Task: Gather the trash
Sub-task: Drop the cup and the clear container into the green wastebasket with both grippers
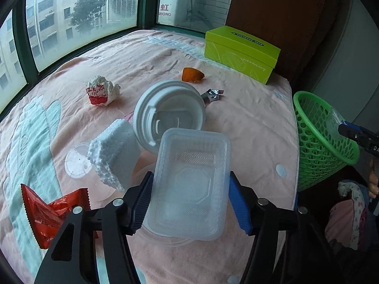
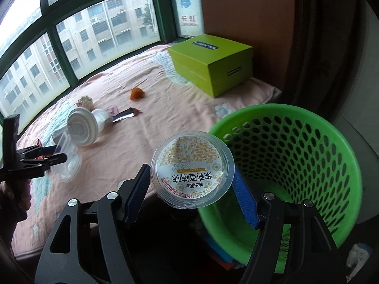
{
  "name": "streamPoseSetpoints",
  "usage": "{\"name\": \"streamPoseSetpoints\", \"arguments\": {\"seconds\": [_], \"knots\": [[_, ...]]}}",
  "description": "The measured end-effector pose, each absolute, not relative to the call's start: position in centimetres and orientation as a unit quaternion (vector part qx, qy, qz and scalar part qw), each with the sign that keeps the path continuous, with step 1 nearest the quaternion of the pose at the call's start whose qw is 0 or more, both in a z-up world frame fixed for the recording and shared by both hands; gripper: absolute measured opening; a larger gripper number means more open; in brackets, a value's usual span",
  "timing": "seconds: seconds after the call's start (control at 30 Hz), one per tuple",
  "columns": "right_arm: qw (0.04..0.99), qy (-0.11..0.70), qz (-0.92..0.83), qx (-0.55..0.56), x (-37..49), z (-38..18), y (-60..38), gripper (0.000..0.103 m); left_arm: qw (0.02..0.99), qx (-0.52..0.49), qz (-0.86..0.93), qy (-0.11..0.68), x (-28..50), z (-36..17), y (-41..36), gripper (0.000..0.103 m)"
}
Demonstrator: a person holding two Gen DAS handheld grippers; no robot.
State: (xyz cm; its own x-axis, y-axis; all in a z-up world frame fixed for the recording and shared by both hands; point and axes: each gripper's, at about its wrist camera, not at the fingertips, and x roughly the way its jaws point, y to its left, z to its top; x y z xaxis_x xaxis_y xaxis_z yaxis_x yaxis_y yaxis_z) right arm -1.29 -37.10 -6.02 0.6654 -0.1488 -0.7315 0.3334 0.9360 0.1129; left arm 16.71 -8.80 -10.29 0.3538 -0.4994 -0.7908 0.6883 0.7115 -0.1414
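Observation:
My left gripper (image 1: 190, 201) is shut on a clear rectangular plastic tray (image 1: 189, 182), held just above the pink blanket (image 1: 248, 123). My right gripper (image 2: 191, 187) is shut on a clear round plastic cup (image 2: 193, 168) with a printed label, held at the left rim of the green mesh basket (image 2: 296, 156). The basket also shows at the right in the left wrist view (image 1: 317, 137). Loose trash lies on the blanket: a white cup with lid (image 1: 169, 113), a foam block (image 1: 113, 153), a crumpled paper wrapper (image 1: 101, 91), an orange peel (image 1: 192, 74), a foil wrapper (image 1: 213, 94), a red packet (image 1: 47, 213).
A lime green box (image 1: 241, 52) stands at the back right of the blanket near a brown wall. Windows with green frames run along the far and left edges. A clear round lid (image 1: 77, 159) lies by the foam block. Clothes (image 1: 350, 213) lie below the basket.

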Motion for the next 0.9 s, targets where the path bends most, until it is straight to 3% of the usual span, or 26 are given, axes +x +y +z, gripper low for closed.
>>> {"name": "streamPoseSetpoints", "arguments": {"seconds": [0.37,0.7,0.9], "knots": [[0.896,0.387,-0.175,0.125,-3.3,-7.2,-40.4,0.069,0.818,0.077,-0.397,0.409,14.2,-5.8,-11.3,0.059],[0.888,0.392,-0.193,0.144,-5.0,-8.4,-43.1,0.07,0.797,0.073,-0.457,0.389,12.1,-3.2,-19.1,0.059],[0.89,0.381,-0.198,0.153,-6.4,-8.1,-44.2,0.077,0.78,0.079,-0.49,0.381,11.0,-2.4,-24.3,0.059]]}}
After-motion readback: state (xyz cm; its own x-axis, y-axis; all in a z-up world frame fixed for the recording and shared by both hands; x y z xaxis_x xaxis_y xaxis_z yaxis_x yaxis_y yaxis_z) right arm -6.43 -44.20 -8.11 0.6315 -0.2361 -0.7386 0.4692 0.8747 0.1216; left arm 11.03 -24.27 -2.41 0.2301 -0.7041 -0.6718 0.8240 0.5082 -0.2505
